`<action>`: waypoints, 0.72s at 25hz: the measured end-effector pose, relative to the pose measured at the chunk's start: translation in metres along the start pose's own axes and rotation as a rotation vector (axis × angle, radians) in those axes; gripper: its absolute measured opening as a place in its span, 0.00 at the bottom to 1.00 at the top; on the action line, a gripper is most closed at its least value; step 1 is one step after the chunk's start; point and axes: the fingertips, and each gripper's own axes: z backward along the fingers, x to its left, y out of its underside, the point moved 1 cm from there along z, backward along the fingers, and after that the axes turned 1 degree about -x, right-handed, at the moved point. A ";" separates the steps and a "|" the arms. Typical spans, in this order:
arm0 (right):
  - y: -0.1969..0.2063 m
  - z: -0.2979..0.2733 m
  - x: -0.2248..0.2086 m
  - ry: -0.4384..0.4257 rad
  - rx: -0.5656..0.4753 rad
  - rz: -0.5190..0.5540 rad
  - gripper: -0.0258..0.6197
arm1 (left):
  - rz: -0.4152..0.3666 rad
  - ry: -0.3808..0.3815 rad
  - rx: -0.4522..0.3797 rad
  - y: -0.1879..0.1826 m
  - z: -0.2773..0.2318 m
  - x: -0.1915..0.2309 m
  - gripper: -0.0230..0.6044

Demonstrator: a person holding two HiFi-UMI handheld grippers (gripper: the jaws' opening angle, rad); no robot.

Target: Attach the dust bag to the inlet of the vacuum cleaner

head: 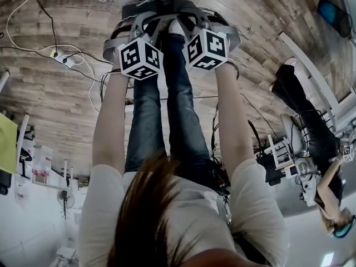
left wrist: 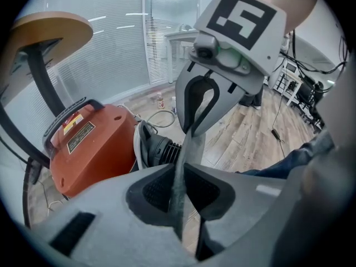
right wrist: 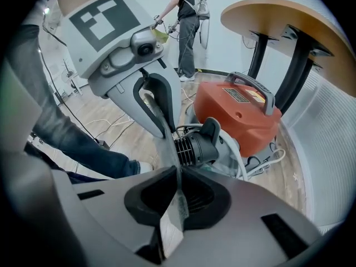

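Note:
The dust bag is a thin grey sheet stretched edge-on between my two grippers. In the left gripper view my left gripper is shut on its near edge, and the right gripper opposite pinches the far edge. The right gripper view mirrors this: my right gripper is shut on the dust bag, with the left gripper facing it. Just behind the sheet stands the orange vacuum cleaner with its black ribbed inlet; the same inlet shows in the left gripper view. In the head view both grippers hang close together above the floor.
A round wooden table on black legs stands over the vacuum cleaner. White hose and cable lie coiled at its base. A power strip and cables cross the wooden floor. Another person stands at the back of the room.

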 end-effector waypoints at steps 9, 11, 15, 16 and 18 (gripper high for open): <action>0.001 -0.002 -0.005 -0.003 -0.012 -0.029 0.09 | 0.074 -0.007 0.002 -0.001 -0.002 0.008 0.14; 0.001 -0.003 -0.006 -0.011 -0.011 -0.022 0.09 | 0.084 -0.003 0.003 -0.001 -0.002 0.008 0.14; 0.000 -0.003 -0.006 -0.036 -0.008 -0.002 0.09 | 0.087 -0.005 0.006 -0.001 -0.001 0.005 0.14; 0.000 -0.002 -0.006 -0.042 -0.010 -0.004 0.10 | 0.087 -0.006 0.007 -0.001 -0.001 0.005 0.14; -0.001 -0.002 -0.007 -0.048 -0.012 -0.009 0.10 | 0.084 -0.006 0.006 -0.001 -0.001 0.006 0.14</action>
